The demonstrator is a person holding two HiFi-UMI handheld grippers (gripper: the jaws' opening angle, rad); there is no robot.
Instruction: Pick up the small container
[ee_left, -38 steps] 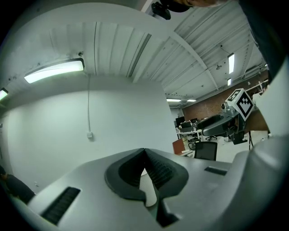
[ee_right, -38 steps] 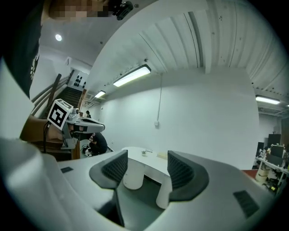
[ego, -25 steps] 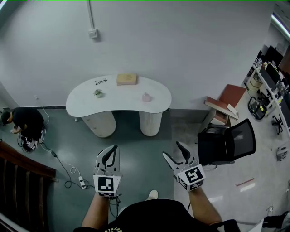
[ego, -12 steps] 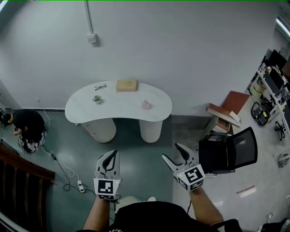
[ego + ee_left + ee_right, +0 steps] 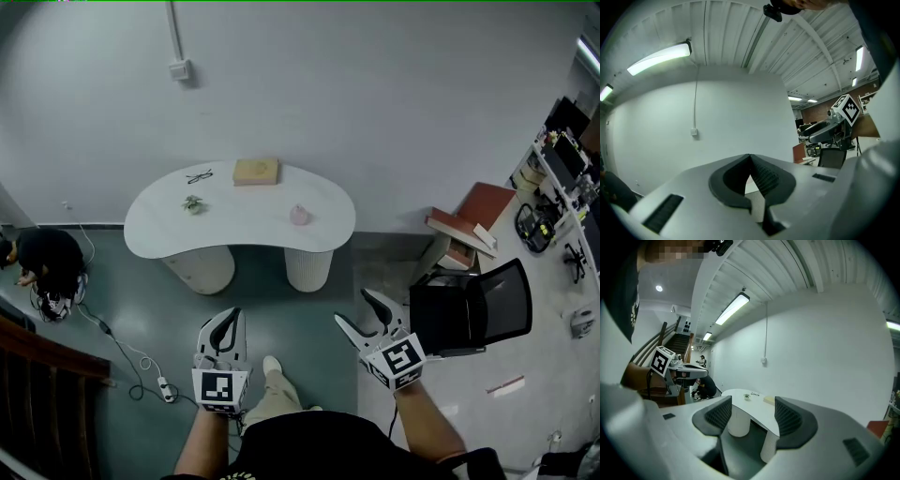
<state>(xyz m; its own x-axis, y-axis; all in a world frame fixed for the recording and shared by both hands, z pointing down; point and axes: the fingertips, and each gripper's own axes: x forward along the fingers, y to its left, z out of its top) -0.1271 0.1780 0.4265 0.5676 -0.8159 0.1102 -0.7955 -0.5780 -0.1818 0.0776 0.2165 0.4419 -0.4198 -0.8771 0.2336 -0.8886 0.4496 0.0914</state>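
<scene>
the left gripper [image 5: 231,314] is hanging low at the near left of the head view, held in the person's hand, and its two jaws are pressing tip to tip. in the left gripper view the ribbed pads are meeting at a point with nothing caught between them. the right gripper [image 5: 353,307] is hovering at the near right, and its jaws are standing wide apart. they are gripping nothing; in the right gripper view only the far table and the floor are showing through the gap.

the small container [image 5: 299,216], pale pink, is sitting on the right part of a white kidney-shaped table [image 5: 159,220] that is standing against the far wall. it is resting well apart from both grippers, with open green floor lying between them. on the left part of the tabletop a small green plant [image 5: 193,202] is standing, a pair of glasses [image 5: 199,175] is lying farther back, and a flat tan box [image 5: 256,171] is lying at the far edge near the wall.

a black office chair [image 5: 473,307] is standing just right of the right gripper. a crouching person [image 5: 42,261] in dark clothes is bending over at the far left, by cables running across the floor to a white power strip [image 5: 161,384]. the wearer's light shoe [image 5: 272,366] is showing between the two arms.
</scene>
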